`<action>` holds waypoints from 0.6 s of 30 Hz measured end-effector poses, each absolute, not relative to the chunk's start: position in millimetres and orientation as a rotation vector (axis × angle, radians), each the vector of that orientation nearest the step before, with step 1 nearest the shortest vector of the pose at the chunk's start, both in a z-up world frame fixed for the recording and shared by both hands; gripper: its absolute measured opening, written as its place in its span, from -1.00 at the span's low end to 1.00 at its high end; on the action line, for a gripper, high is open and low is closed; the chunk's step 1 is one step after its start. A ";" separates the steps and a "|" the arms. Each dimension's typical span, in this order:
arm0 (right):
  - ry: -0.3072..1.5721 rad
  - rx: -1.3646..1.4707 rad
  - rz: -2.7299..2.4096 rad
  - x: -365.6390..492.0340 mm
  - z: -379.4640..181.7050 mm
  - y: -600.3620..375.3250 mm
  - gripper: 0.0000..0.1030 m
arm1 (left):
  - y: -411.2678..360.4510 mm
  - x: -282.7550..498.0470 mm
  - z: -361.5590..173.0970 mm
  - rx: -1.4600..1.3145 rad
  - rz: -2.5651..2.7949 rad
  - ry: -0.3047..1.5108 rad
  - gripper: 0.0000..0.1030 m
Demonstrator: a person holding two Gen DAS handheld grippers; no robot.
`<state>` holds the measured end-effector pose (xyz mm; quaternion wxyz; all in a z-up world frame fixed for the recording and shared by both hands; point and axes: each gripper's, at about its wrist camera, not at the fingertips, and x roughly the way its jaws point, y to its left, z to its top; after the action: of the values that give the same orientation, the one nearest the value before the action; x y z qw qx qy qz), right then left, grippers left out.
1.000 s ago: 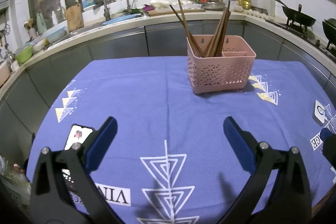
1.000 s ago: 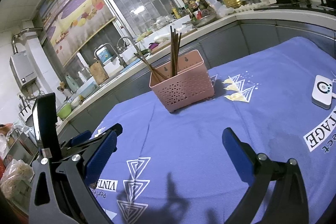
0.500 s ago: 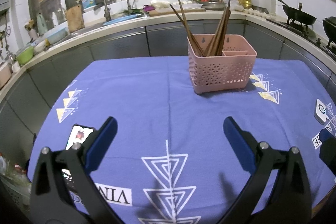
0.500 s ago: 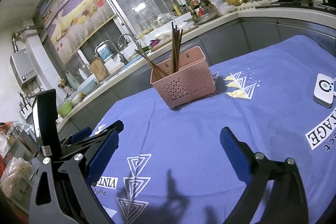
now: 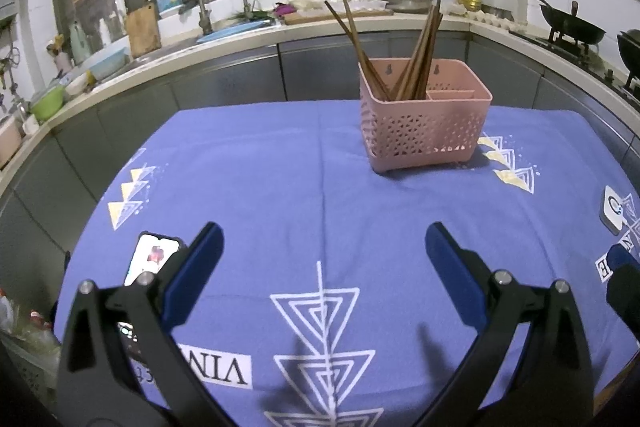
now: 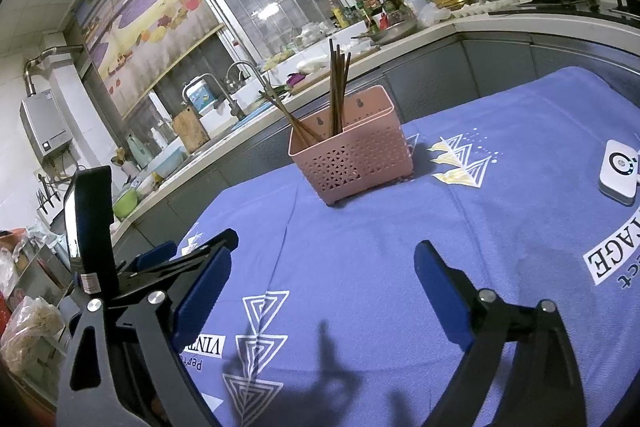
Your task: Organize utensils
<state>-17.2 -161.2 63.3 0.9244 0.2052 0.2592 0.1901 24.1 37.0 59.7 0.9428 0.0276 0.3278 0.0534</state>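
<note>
Nothing has shifted: our left gripper [image 5: 320,259] and right gripper [image 6: 320,279], fingers apart, still hover empty; chopsticks [image 5: 404,51] stand in the pink basket [image 5: 424,131], frame centre.

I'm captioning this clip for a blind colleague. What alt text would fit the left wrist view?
A pink basket holding brown chopsticks stands on a blue printed tablecloth, with a kitchen counter behind. The open, empty left gripper frames the foreground, a lit phone beside its left finger.
</note>
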 end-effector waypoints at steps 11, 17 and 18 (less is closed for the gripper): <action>0.538 0.420 0.396 -16.8 61.8 -161.0 0.70 | 42.6 27.0 58.2 0.043 0.134 0.690 0.88; 0.538 0.419 0.396 -16.9 62.0 -160.8 0.70 | 42.3 27.5 58.6 0.057 0.137 0.697 0.88; 0.538 0.420 0.396 -17.0 62.1 -160.8 0.70 | 42.1 27.9 58.6 0.062 0.138 0.699 0.88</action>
<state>-17.0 -160.8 62.1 0.9232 0.2045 0.2621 0.1930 27.9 42.1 58.6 0.9368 0.0303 0.3420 0.0674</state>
